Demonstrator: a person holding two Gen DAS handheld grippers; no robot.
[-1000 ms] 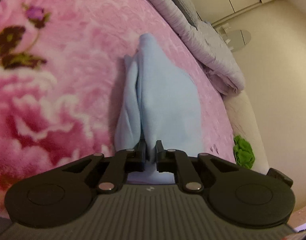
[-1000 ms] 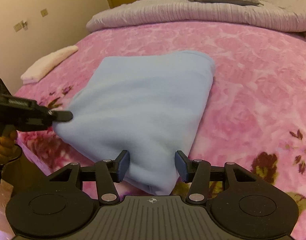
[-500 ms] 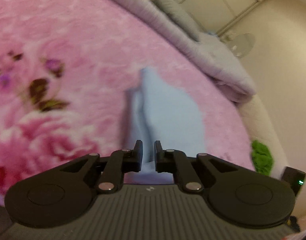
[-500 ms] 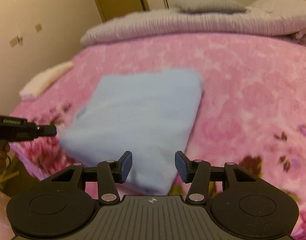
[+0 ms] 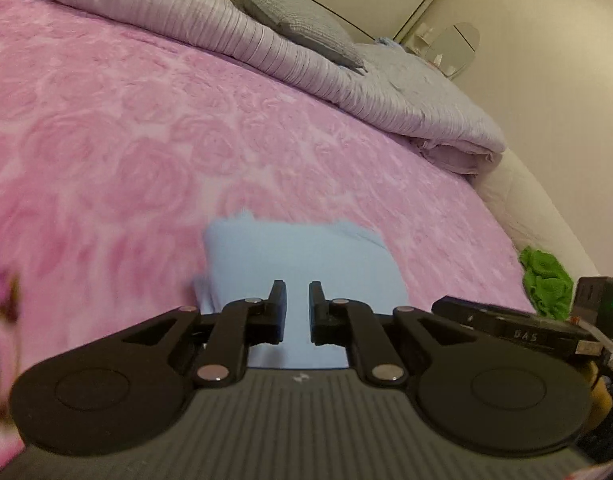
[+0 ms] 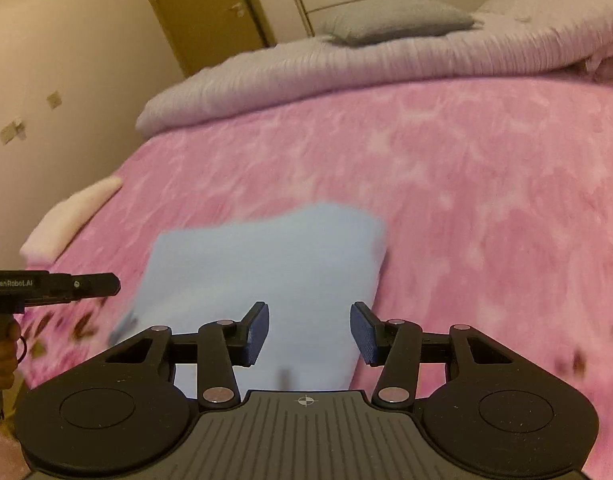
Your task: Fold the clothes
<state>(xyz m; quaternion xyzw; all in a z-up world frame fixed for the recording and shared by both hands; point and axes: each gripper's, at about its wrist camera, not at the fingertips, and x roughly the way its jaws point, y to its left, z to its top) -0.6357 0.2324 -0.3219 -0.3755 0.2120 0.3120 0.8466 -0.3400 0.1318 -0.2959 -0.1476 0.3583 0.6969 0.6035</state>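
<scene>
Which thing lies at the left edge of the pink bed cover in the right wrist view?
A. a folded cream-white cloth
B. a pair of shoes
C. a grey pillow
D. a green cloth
A: a folded cream-white cloth lies at the left edge of the pink bed cover, well apart from the folded light blue garment.

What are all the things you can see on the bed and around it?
folded cloth: one, light blue, on the blanket in front of both tools
blanket: one, pink with roses, covering the bed
quilt: one, pale lilac-grey, rolled up along the far end
pillow: one, grey, on the quilt
towel: one, cream, folded at the bed's edge
green cloth: one, off the bed's side
left tool: black, slightly open, empty
right tool: black, blue pads, open, empty
</scene>
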